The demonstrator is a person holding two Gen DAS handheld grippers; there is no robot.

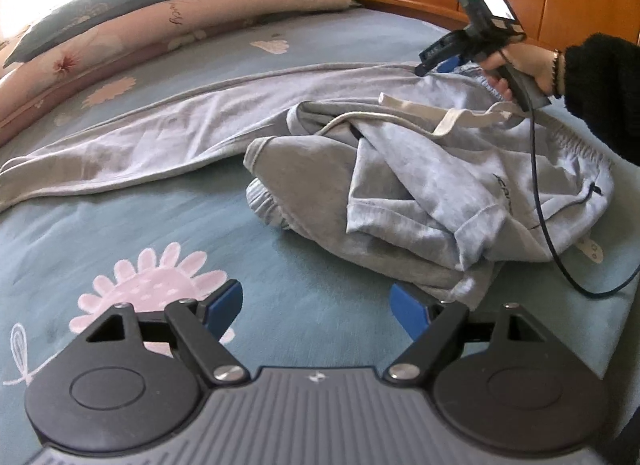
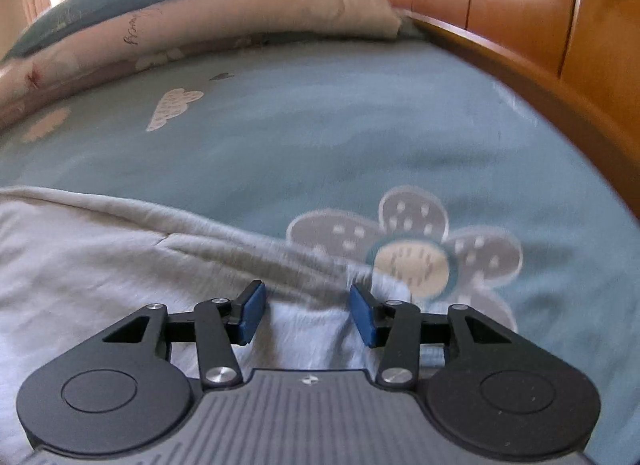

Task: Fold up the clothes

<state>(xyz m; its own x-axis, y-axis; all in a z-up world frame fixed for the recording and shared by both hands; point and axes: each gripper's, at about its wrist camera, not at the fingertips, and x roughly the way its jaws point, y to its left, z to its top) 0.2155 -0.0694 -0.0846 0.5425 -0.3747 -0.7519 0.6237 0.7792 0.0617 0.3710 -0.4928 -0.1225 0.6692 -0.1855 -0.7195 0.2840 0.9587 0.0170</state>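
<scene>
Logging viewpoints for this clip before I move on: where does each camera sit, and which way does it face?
Left wrist: sits behind the open left tongs, low over the teal flower-print bedsheet, facing the crumpled light grey sweatpants; the right hand with its black sleeve and right tongs show.
Right wrist: sits behind the open right tongs, over the pants' fabric, facing the stacked pillows and orange wooden headboard; no hand shows.
Shared: sheet, pants, pillows, headboard.

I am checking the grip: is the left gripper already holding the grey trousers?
No, the left gripper is open over the bedsheet, nothing between its fingers.
</scene>
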